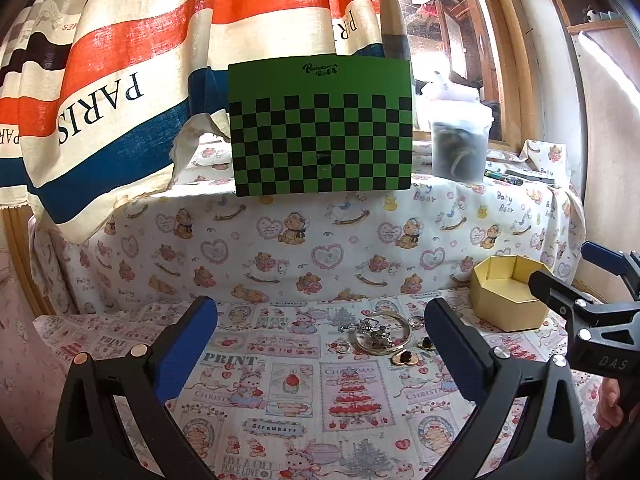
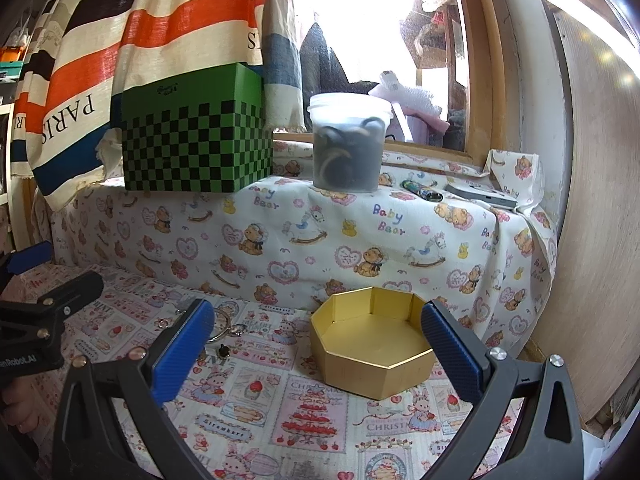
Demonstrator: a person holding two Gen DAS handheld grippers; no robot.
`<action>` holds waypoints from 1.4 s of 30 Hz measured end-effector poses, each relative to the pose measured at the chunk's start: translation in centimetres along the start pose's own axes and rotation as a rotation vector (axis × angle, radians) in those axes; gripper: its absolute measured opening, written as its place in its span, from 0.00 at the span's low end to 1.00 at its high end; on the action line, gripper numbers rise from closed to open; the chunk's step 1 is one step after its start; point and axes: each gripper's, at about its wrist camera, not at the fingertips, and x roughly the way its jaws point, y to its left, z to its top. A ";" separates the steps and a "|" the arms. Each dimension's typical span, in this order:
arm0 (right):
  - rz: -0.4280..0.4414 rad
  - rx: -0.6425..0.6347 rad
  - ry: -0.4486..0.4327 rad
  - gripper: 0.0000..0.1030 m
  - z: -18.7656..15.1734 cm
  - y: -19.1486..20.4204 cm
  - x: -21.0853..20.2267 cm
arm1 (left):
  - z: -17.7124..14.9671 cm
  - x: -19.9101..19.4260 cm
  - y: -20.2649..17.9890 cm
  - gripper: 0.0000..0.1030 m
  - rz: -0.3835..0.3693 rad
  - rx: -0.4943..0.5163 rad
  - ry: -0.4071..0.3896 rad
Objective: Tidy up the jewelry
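While both grippers, left (image 1: 320, 344) and right (image 2: 318, 346), gape wide and empty, pinch one jewelry (image 1: 378, 334) piece cleanly, then lower it into the box (image 2: 372, 354).

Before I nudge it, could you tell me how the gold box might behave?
The gold box looks like thin card and is empty, so probably light. Its low, wide shape should resist tipping. On the cloth it would likely slide or snag rather than roll.
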 end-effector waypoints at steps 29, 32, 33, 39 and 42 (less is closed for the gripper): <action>-0.021 0.004 0.029 1.00 0.2 0.1 0.3 | 0.2 -1.2 0.6 1.00 -0.159 -0.027 -0.034; -0.026 -0.004 0.045 1.00 0.2 0.2 0.6 | 0.8 -1.4 0.9 1.00 -0.153 -0.032 -0.023; -0.016 -0.005 0.055 1.00 0.2 0.3 0.7 | 1.1 -1.3 1.0 1.00 -0.161 -0.031 -0.008; -0.005 0.026 0.063 1.00 0.1 -0.3 0.9 | 3.6 0.0 1.4 1.00 -0.147 -0.028 0.113; 0.000 0.085 0.099 1.00 -0.1 -1.5 1.4 | 4.6 1.5 0.6 0.99 -0.145 0.005 0.191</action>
